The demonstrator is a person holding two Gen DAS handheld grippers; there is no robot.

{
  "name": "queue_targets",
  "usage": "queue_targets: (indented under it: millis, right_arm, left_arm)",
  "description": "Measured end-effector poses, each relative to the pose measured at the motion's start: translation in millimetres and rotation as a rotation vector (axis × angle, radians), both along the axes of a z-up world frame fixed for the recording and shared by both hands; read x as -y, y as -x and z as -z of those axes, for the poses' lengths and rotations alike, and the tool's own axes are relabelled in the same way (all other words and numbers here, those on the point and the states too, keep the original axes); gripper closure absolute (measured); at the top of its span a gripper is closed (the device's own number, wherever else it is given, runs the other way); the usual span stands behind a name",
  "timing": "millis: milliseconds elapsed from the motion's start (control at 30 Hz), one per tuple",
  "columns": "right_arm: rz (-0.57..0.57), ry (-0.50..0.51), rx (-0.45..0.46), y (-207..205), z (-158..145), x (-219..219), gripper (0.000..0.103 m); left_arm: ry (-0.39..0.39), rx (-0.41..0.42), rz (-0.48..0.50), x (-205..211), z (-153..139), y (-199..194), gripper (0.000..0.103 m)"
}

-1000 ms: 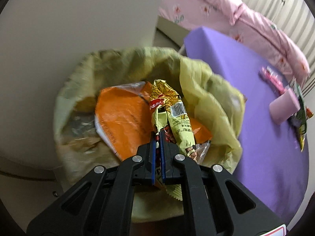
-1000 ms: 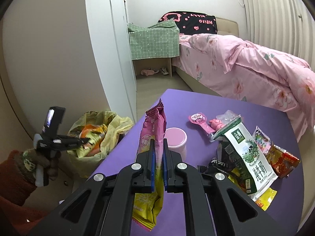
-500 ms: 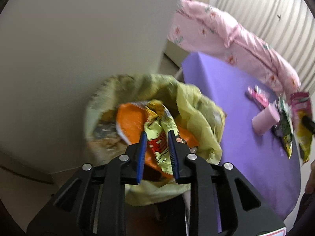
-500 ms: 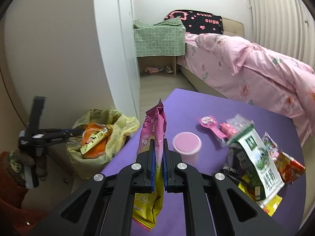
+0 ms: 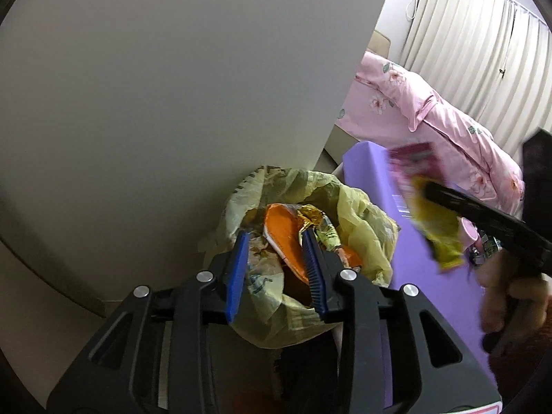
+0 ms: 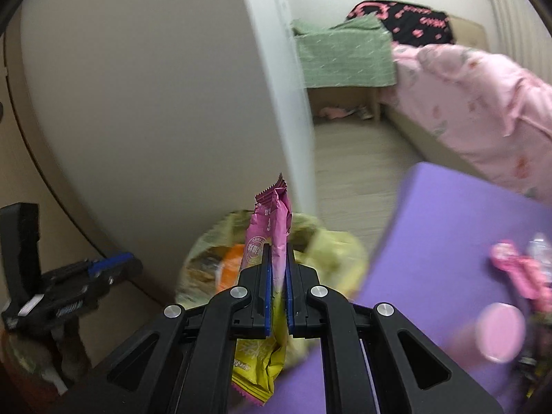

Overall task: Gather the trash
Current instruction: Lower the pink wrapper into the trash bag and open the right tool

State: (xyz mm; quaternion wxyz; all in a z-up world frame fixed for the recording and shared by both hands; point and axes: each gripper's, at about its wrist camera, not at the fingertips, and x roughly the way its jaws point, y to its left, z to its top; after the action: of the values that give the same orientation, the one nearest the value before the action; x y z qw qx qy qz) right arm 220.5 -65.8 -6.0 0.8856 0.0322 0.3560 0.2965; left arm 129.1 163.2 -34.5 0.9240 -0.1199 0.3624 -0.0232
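- The left gripper [image 5: 276, 269] hangs above the crumpled yellow plastic trash bag [image 5: 362, 220], its blue-padded jaws opening with nothing between them.
- An orange snack packet [image 5: 283, 234] and a gold-yellow wrapper [image 5: 321, 227] lie inside the bag, which sits at the foot of a pale wall [image 5: 172, 86] beside the purple table [image 5: 414, 276].
- The right gripper [image 6: 277, 269] is clamped tight on a pink-and-yellow foil snack wrapper [image 6: 269, 227], held upright over the table's edge near the bag.
- A bed under a pink floral quilt [image 6: 465, 86] stands behind, with white pleated curtains [image 5: 483, 51] beyond it.
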Motion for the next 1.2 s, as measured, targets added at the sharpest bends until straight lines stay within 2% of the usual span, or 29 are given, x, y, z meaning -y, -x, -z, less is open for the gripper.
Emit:
queue_targets:
  millis: [100, 200, 300, 400, 567, 800, 867, 933, 1100, 1200]
  right_arm:
    - [-0.054, 0.045, -0.027, -12, 25, -35, 0.095]
    - [-0.088, 0.093, -0.091, -20, 53, -57, 0.095]
    - [-0.113, 0.155, -0.159, -20, 79, -69, 0.095]
    - [-0.118, 0.199, -0.179, -16, 90, -72, 0.095]
    - [-0.098, 0.207, -0.153, -14, 84, -66, 0.095]
    - [-0.065, 0.166, -0.122, -5, 74, -49, 0.094]
    - [-0.052, 0.161, -0.114, -3, 68, -44, 0.087]
    - [-0.041, 0.133, -0.105, -3, 60, -36, 0.064]
    - [-0.016, 0.067, -0.088, -3, 41, -13, 0.062]
    - [0.008, 0.073, -0.046, 8, 25, 6, 0.062]
  left_arm:
    - [0.009, -0.004, -0.013, -6, 0, 4, 0.072]
    - [0.011, 0.005, -0.028, -13, -2, 8, 0.072]
    - [0.010, 0.000, -0.034, -16, 1, 9, 0.072]
    - [0.020, -0.019, -0.040, -18, 8, 6, 0.072]
    - [0.036, -0.039, -0.033, -15, 16, 4, 0.072]
    - [0.032, -0.033, -0.032, -12, 14, 5, 0.072]
    - [0.031, -0.029, -0.034, -11, 13, 5, 0.071]
    - [0.032, -0.030, -0.038, -10, 13, 4, 0.070]
    - [0.036, -0.041, -0.030, -5, 14, 3, 0.070]
    - [0.027, -0.040, -0.010, 2, 13, 2, 0.070]
